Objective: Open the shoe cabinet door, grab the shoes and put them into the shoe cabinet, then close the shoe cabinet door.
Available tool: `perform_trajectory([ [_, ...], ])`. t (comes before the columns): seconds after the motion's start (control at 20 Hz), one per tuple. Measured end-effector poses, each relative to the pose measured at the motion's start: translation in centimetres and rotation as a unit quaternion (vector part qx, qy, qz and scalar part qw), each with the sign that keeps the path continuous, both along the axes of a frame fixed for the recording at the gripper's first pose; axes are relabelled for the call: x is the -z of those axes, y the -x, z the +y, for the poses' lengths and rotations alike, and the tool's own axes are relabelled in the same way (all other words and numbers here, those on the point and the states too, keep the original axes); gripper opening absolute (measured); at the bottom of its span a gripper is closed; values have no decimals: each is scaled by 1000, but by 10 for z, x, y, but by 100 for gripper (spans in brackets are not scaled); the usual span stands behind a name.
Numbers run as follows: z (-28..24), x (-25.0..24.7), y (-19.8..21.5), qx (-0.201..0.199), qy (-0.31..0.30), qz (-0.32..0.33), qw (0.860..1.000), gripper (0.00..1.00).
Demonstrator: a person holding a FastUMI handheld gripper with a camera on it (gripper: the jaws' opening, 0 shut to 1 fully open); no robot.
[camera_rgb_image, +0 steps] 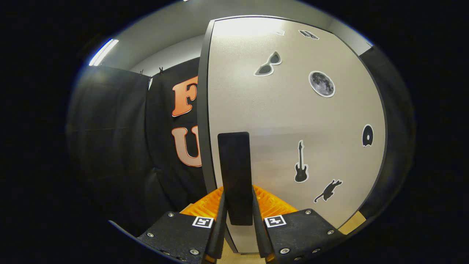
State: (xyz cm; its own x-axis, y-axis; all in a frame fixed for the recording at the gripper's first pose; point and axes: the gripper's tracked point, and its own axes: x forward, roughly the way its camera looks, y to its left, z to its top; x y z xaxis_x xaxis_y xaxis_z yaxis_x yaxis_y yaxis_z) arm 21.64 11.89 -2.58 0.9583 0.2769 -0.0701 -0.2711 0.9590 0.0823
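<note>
The shoe cabinet door [293, 117] is a light grey panel with a dark edge, and it stands close in front of me. Stickers of sunglasses, a moon, a guitar, a cat and a disc are stuck on it. A black upright handle [234, 161] sits near the door's left edge and runs down between my fingers. My gripper [238, 190] is shut on this handle, with one finger pressing on each side. No shoes are in sight, and the door hides the cabinet's inside.
The booth's black cloth wall [121, 146] hangs to the left, beyond the door's edge. A ceiling light strip [103, 52] glows above it. A light wooden piece [354, 222] shows below the door's lower right corner.
</note>
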Motion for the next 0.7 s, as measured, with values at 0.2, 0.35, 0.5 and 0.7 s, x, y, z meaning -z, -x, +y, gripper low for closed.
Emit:
perform_trajectory([
  [0.2,-2,0,4,16,6,5,1000,34],
  [0.35,-6,-1,11,23,1,4,1000,32],
  [0.5,-10,-2,19,29,-2,10,1000,30],
  [0.7,-19,-3,33,40,0,6,999,30],
])
